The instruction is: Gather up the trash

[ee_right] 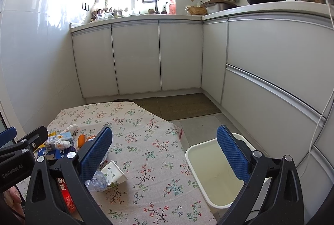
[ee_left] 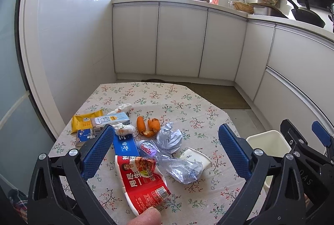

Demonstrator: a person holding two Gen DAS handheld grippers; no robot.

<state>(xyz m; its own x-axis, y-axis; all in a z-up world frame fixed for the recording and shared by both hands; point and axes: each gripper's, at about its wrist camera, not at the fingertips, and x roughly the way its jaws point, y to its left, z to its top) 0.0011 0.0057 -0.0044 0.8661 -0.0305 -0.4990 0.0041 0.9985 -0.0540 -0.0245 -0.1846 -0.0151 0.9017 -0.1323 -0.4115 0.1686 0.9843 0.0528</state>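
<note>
Both claws spread wide, nothing held. Left claw hovers above the trash pile on the floral bench; right claw hangs over the bench edge by the white bin. Landmark: crushed plastic bottle mid-pile. Red wrapper just nearer the camera than it, paper cup touching its right side, orange peels and crumpled paper beyond it, blue box to its left. Bin stands on the floor, right of the bench.
</note>
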